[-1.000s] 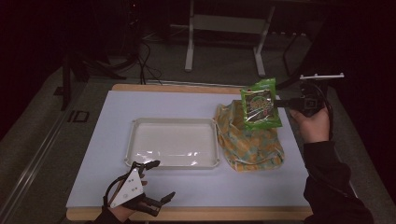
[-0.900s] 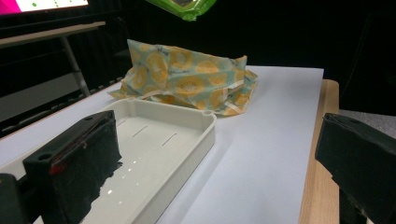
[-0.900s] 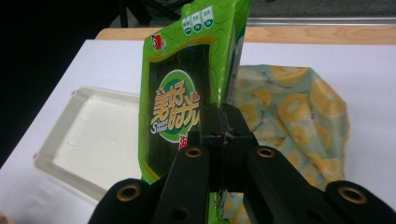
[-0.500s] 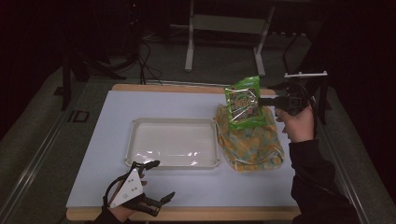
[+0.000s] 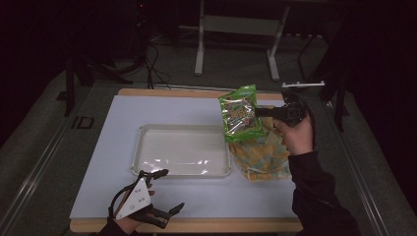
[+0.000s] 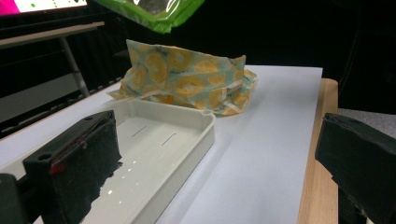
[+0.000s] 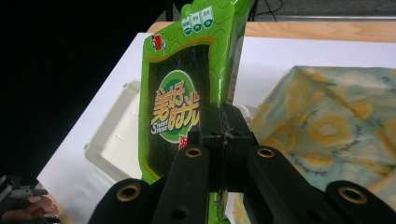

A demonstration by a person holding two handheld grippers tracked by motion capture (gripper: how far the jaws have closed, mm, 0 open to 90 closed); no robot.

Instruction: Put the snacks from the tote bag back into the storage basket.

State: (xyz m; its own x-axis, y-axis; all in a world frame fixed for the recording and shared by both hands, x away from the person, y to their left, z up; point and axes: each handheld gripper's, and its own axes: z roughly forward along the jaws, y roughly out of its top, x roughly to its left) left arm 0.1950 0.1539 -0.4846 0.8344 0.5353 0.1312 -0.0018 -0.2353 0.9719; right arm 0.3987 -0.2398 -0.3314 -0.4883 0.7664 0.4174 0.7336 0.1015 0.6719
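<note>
**Green packet carried left, toward the tray**

Since the earlier frames, we note the right gripper (image 5: 265, 112) has carried the green snack packet (image 5: 239, 114) leftward; in the high view it hangs above the patterned bag (image 5: 261, 153), beside the white tray (image 5: 181, 150). The left gripper (image 5: 160, 192) rests at the table's (image 5: 98, 142) near edge, jaws spread.

In the left gripper view, we see the jaws wide apart, the tray (image 6: 154, 154) and bag (image 6: 187, 77) ahead.

In the right gripper view, we see the jaws pinching the packet's (image 7: 180, 93) edge.
</note>
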